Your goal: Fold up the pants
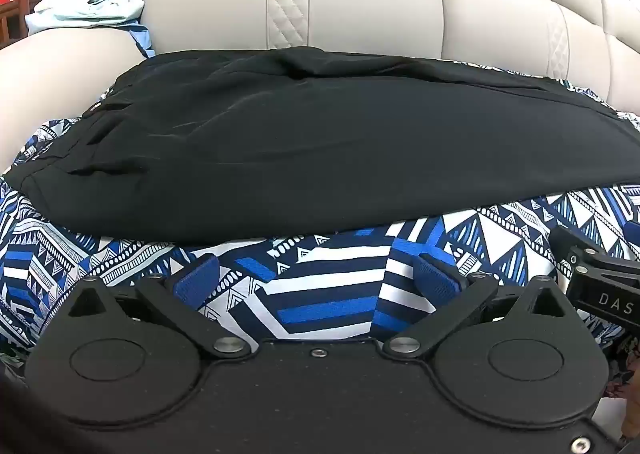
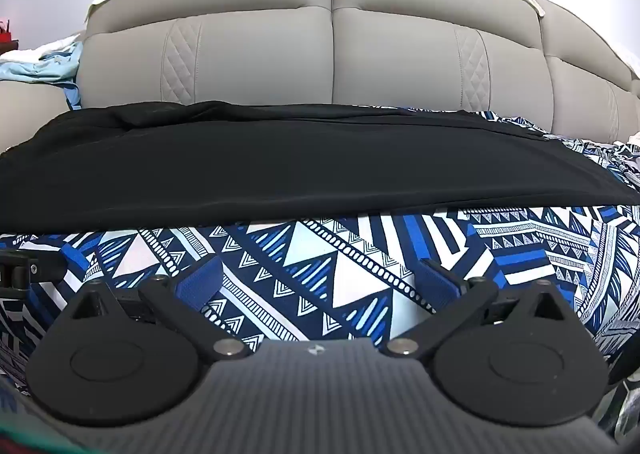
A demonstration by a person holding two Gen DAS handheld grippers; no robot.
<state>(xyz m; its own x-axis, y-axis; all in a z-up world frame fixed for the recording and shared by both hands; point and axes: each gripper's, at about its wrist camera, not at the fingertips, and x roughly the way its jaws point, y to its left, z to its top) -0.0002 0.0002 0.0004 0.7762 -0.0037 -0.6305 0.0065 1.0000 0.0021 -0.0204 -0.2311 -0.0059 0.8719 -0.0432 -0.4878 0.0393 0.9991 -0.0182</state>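
Black pants (image 1: pixel 304 145) lie flat and lengthwise across a blue-and-white patterned cloth (image 1: pixel 328 286) on a sofa seat, waistband at the left. They also fill the middle of the right wrist view (image 2: pixel 280 169). My left gripper (image 1: pixel 316 274) is open and empty, hovering over the patterned cloth just short of the pants' near edge. My right gripper (image 2: pixel 318 274) is open and empty too, in front of the near edge further right. The right gripper's body shows at the right edge of the left wrist view (image 1: pixel 600 278).
The beige leather sofa backrest (image 1: pixel 360 1) rises right behind the pants. Light-blue clothes (image 1: pixel 92 9) are piled on the sofa at the far left. Patterned cloth (image 2: pixel 600 254) extends to the right of the pants.
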